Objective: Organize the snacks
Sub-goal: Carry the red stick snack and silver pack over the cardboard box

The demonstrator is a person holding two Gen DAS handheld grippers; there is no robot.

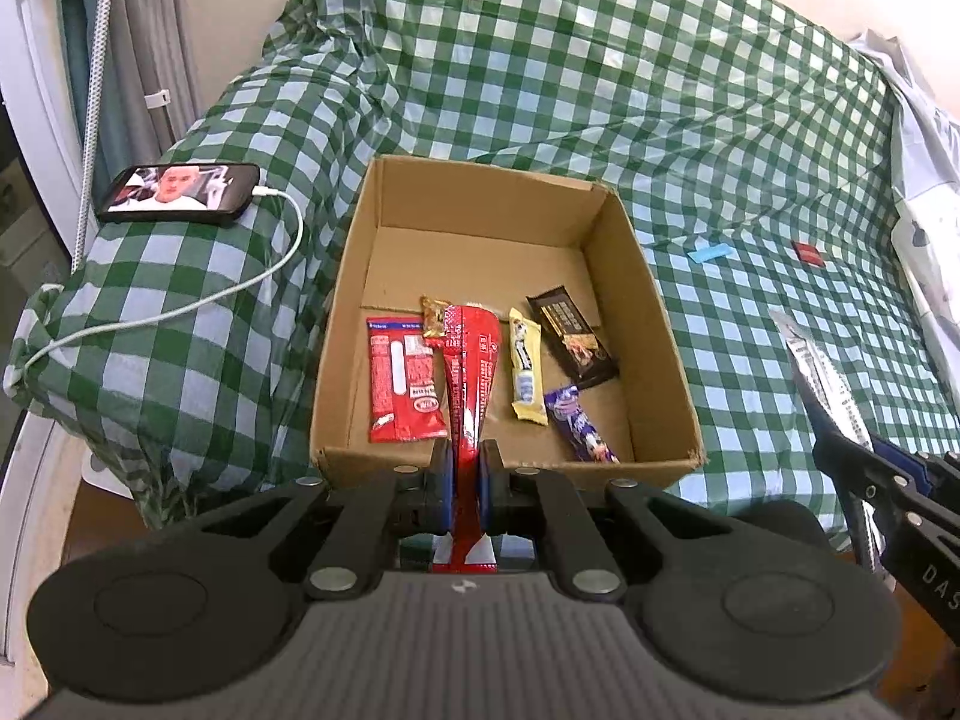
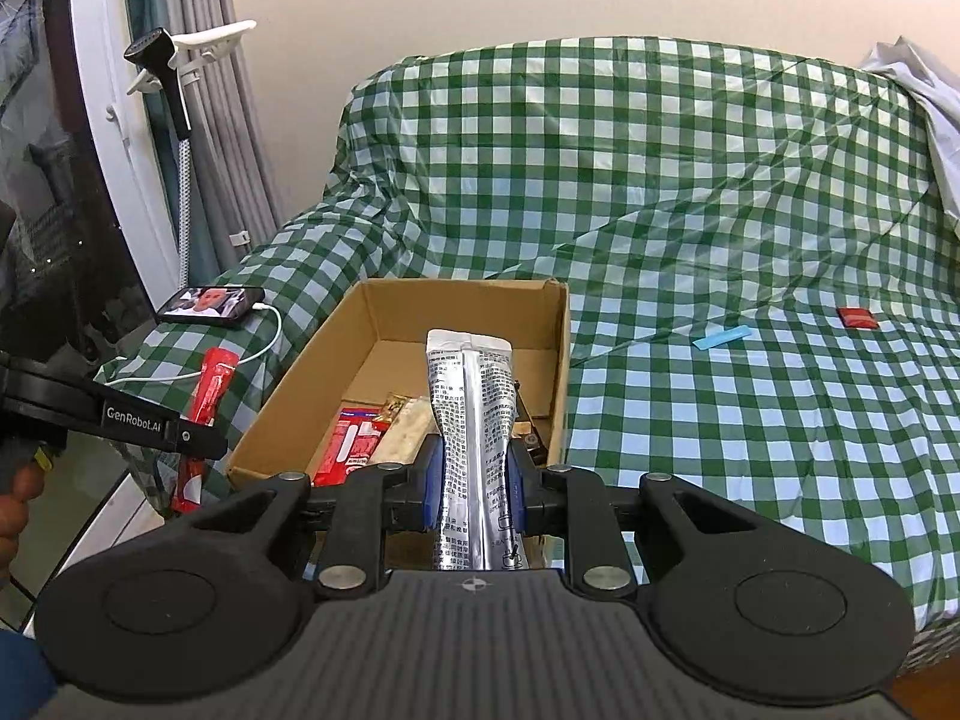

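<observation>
Snacks, partly boxed, two held above the open cardboard box point(image 1: 636, 324)

A long red packet point(image 1: 471, 372) stands pinched upright at the box's near edge; a silver printed sachet point(image 2: 477, 420) is likewise clamped upright. Flat on the box floor lie a red wafer bar point(image 1: 402, 378), a gold-wrapped sweet point(image 1: 435, 315), a yellow bar point(image 1: 527, 375), a dark chocolate bar point(image 1: 570, 336) and a purple bar point(image 1: 579, 423).

You get bright, even daylight in both views, and shadows are soft. The cloth point(image 1: 600, 90) ahead of the claw shines with pale streaks of glare, and the silver packet point(image 2: 477, 420) between the fingers reflects light too. The box point(image 1: 663, 360) holds a mild shadow along its inner walls. Straight lines bend strongly near the edges. Focus is sharp enough, only the nearest black parts look slightly soft.
</observation>
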